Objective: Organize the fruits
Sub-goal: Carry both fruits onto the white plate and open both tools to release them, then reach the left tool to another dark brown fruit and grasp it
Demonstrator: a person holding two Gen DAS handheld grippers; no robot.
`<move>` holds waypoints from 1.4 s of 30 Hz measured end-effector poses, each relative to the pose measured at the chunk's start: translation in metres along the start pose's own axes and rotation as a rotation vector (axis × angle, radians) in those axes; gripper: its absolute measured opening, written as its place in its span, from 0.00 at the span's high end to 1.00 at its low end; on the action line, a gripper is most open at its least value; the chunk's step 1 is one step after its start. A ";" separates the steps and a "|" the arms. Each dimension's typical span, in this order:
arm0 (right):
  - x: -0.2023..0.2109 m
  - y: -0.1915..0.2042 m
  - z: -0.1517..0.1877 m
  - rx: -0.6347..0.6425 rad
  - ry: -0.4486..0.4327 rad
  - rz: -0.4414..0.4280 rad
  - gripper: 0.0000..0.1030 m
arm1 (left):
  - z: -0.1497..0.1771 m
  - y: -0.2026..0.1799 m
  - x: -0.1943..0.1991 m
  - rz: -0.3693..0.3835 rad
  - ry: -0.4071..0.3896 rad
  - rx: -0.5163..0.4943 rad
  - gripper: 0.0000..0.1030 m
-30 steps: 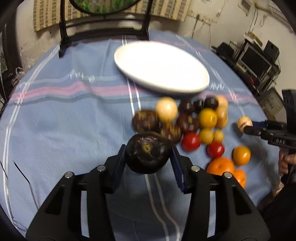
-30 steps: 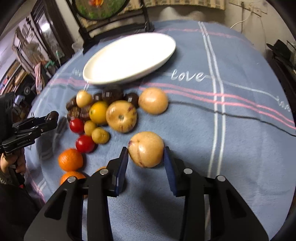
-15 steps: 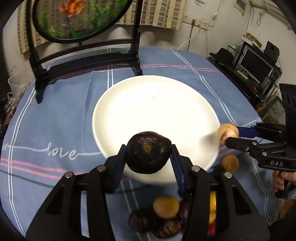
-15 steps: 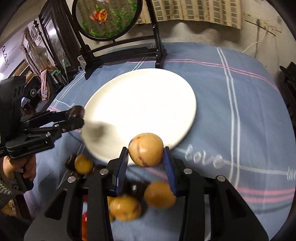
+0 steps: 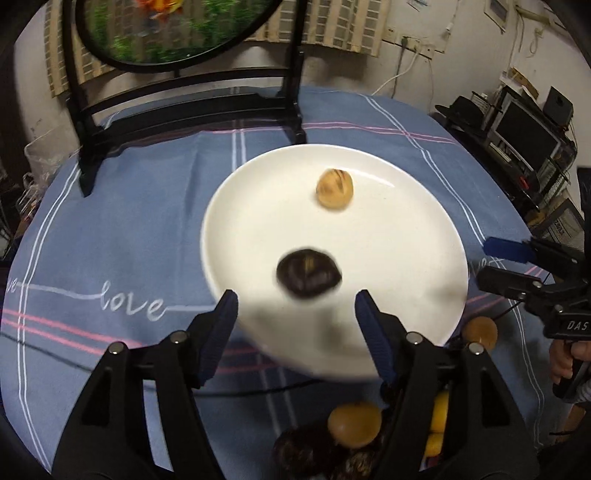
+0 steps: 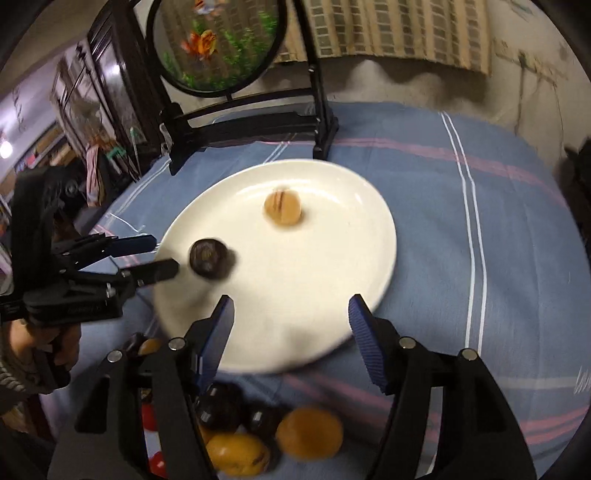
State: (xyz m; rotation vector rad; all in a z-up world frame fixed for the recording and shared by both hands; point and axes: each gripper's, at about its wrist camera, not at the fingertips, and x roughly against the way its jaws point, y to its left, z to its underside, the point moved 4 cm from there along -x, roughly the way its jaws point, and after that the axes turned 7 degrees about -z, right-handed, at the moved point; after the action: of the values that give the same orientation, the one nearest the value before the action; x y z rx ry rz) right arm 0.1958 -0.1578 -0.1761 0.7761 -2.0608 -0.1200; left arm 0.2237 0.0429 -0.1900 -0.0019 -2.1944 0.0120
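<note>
A white plate (image 5: 388, 266) (image 6: 332, 280) lies on the blue tablecloth. A dark purple fruit (image 5: 308, 274) (image 6: 210, 257) and a tan fruit (image 5: 334, 189) (image 6: 283, 208) lie on it, both blurred. My left gripper (image 5: 295, 314) is open and empty just short of the dark fruit; it also shows in the right wrist view (image 6: 147, 258). My right gripper (image 6: 290, 325) is open and empty over the plate's near rim; it also shows in the left wrist view (image 5: 495, 262). Several loose fruits (image 6: 308, 432) (image 5: 354, 424) lie in front of the plate.
A black stand with a round fish picture (image 5: 177, 33) (image 6: 218, 44) stands at the table's far side behind the plate. Shelves with electronics (image 5: 524, 129) are off the table to the right. The cloth has white "love" lettering (image 5: 129, 302).
Both grippers have opened and let go of their fruits. The dark fruit and the tan fruit now lie on the plate, still blurred with motion. Both grippers have pulled back slightly.
</note>
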 end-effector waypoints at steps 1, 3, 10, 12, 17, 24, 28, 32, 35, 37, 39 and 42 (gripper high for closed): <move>0.005 0.000 0.006 -0.012 0.001 0.002 0.37 | 0.007 0.005 0.006 -0.008 0.006 0.010 0.33; 0.019 0.001 0.023 -0.060 0.000 -0.005 0.37 | 0.020 0.011 0.016 -0.019 0.017 0.027 0.31; 0.054 0.018 0.079 -0.162 0.038 -0.037 0.34 | 0.089 0.018 0.047 -0.041 0.076 0.056 0.30; 0.061 0.024 0.085 -0.149 0.044 -0.025 0.31 | 0.103 0.015 0.050 -0.034 0.086 0.050 0.30; 0.080 0.039 0.084 -0.107 0.004 0.010 0.16 | 0.118 0.004 0.049 -0.050 0.088 -0.001 0.27; 0.097 0.049 0.087 -0.073 -0.019 0.058 0.12 | 0.102 0.012 0.027 -0.077 0.078 -0.017 0.26; 0.102 0.049 0.089 -0.079 -0.022 0.087 0.12 | 0.098 0.014 0.016 -0.059 0.093 -0.024 0.22; 0.104 0.051 0.090 -0.079 -0.025 0.106 0.11 | 0.097 0.021 0.008 -0.062 0.079 -0.028 0.15; 0.106 0.054 0.091 -0.067 -0.024 0.110 0.12 | 0.100 0.038 0.009 -0.091 0.082 0.009 0.16; 0.106 0.056 0.091 -0.062 -0.022 0.111 0.11 | 0.103 0.050 0.013 -0.090 0.083 0.042 0.17; 0.105 0.056 0.091 -0.060 -0.020 0.108 0.11 | 0.106 0.057 0.014 -0.087 0.087 0.055 0.17; 0.104 0.059 0.091 -0.052 -0.015 0.103 0.11 | 0.105 0.059 0.014 -0.044 0.077 0.080 0.23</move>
State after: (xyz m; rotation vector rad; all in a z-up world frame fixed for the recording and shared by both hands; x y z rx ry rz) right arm 0.0554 -0.1883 -0.1334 0.6383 -2.0985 -0.1215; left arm 0.1306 0.1007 -0.2404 0.0894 -2.1147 0.0739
